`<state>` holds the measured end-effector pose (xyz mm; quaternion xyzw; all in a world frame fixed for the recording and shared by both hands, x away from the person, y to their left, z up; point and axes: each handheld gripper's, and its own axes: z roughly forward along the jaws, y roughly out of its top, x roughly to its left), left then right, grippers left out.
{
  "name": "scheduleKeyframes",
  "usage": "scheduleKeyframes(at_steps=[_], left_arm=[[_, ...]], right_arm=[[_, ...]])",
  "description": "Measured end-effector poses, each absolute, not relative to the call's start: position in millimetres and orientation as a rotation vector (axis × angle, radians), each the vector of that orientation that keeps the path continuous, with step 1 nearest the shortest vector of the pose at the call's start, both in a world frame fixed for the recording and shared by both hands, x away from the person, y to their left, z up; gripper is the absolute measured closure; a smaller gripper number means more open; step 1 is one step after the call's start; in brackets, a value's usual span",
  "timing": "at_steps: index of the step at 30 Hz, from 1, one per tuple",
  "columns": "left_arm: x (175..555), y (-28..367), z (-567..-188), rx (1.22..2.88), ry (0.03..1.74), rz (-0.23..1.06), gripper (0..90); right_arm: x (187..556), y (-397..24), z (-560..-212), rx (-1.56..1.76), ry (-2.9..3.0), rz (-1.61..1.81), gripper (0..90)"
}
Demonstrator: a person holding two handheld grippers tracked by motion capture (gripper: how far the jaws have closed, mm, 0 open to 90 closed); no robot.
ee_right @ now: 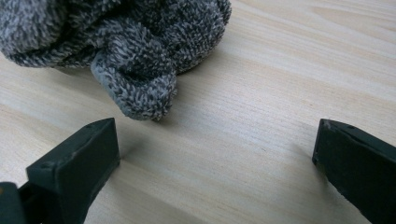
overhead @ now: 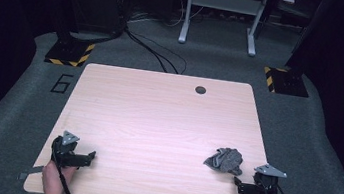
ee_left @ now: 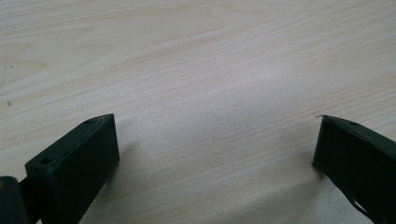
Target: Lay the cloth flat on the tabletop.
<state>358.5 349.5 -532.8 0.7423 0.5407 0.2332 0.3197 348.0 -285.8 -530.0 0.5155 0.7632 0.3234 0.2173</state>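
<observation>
A crumpled grey fuzzy cloth (overhead: 224, 159) lies on the light wooden table (overhead: 157, 120) near its front right corner. My right gripper (overhead: 239, 182) rests on the table just right of and nearer than the cloth, held by a hand. In the right gripper view its jaws stand wide apart with nothing between them (ee_right: 215, 149), and the cloth (ee_right: 126, 51) lies just beyond the left jaw, apart from it. My left gripper (overhead: 90, 157) sits at the front left of the table, held by a hand, jaws wide apart over bare wood (ee_left: 215, 144).
A round cable hole (overhead: 200, 89) sits near the table's far edge. Beyond the table, grey carpet carries cables (overhead: 156, 49), a white frame's legs (overhead: 220, 17) and yellow-black striped bases (overhead: 70, 53). A number 6 (overhead: 62, 83) marks the floor at the left.
</observation>
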Motion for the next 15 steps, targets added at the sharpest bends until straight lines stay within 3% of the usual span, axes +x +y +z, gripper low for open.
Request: scheduleKeyframes(at_steps=[15], left_arm=[[358.4,349.4,-532.9,1.95,1.423,0.615,0.0]], right_arm=[[348.3,-286.5,-529.9,1.42,2.113,0.895,0.6]])
